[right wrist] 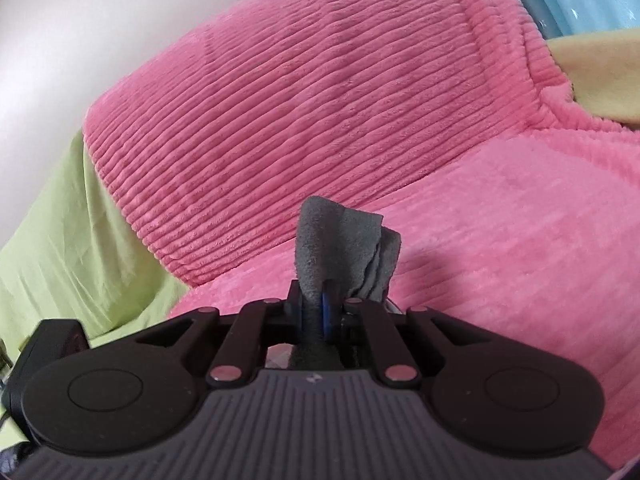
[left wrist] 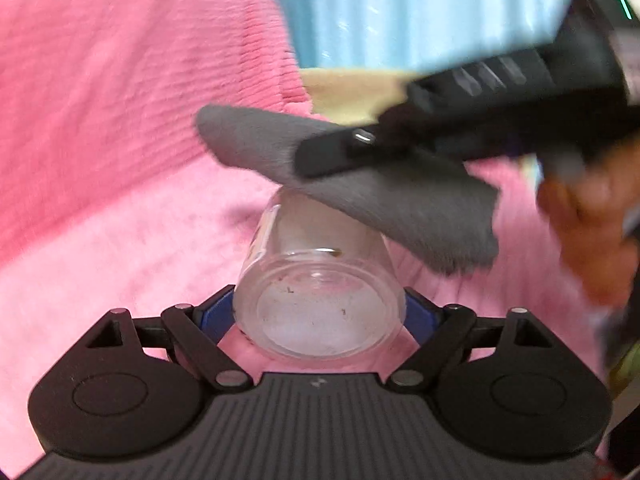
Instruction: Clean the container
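Note:
My left gripper (left wrist: 320,312) is shut on a clear glass container (left wrist: 316,280), its base toward the camera, with small dark specks on the glass. My right gripper (left wrist: 316,158) comes in from the right, shut on a grey cloth (left wrist: 400,208) that lies across the container's far open end. In the right wrist view the right gripper (right wrist: 320,300) pinches the folded grey cloth (right wrist: 340,248), which sticks up past the fingertips; the container is hidden there.
A pink ribbed blanket (left wrist: 120,120) covers the cushions behind and below. A light blue curtain (left wrist: 400,8) hangs at the back. A green sheet (right wrist: 72,232) lies left, a yellow cloth (right wrist: 600,76) right. A hand (left wrist: 592,224) holds the right gripper.

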`<action>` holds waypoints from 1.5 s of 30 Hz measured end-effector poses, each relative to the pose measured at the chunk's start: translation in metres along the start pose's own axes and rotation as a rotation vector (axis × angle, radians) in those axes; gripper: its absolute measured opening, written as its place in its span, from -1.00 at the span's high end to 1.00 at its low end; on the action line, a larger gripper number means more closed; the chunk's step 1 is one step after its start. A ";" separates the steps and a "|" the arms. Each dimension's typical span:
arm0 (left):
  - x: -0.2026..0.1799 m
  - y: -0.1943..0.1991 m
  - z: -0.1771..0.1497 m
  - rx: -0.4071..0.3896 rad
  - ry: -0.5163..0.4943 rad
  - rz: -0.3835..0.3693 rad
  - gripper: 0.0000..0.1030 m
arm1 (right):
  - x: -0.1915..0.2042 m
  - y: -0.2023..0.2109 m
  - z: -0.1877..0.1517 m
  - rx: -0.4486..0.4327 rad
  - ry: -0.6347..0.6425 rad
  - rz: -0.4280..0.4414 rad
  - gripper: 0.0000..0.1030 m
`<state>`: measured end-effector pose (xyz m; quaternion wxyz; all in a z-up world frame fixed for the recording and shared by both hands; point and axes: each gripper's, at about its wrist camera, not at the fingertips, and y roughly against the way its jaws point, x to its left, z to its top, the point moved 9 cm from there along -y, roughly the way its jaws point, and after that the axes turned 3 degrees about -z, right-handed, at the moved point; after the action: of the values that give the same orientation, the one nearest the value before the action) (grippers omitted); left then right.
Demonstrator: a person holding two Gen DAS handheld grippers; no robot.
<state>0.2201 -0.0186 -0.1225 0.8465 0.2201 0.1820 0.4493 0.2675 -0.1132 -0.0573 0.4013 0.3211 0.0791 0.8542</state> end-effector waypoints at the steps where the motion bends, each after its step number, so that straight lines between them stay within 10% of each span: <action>1: 0.001 -0.001 0.000 0.004 0.014 -0.005 -0.66 | -0.001 -0.001 0.001 0.000 -0.011 0.001 0.88; 13: -0.032 -0.005 -0.006 0.039 -0.419 0.214 -0.65 | 0.020 0.002 -0.006 0.056 0.074 0.065 0.88; 24: -0.028 -0.008 -0.005 0.034 -0.388 0.198 -0.65 | 0.012 0.000 -0.002 0.049 0.050 0.040 0.88; 33: 0.005 -0.003 0.000 0.013 0.048 -0.025 -0.65 | 0.000 0.001 0.000 0.004 0.028 -0.017 0.88; 41: -0.018 -0.007 -0.003 0.036 -0.241 0.135 -0.65 | 0.032 0.002 -0.014 0.092 0.100 0.101 0.86; 45: -0.020 -0.009 -0.002 0.036 -0.275 0.146 -0.65 | 0.014 -0.001 -0.002 0.039 0.094 0.004 0.88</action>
<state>0.2147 -0.0396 -0.1273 0.8245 0.3072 0.0558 0.4718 0.2596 -0.1020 -0.0524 0.3891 0.2884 0.1141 0.8674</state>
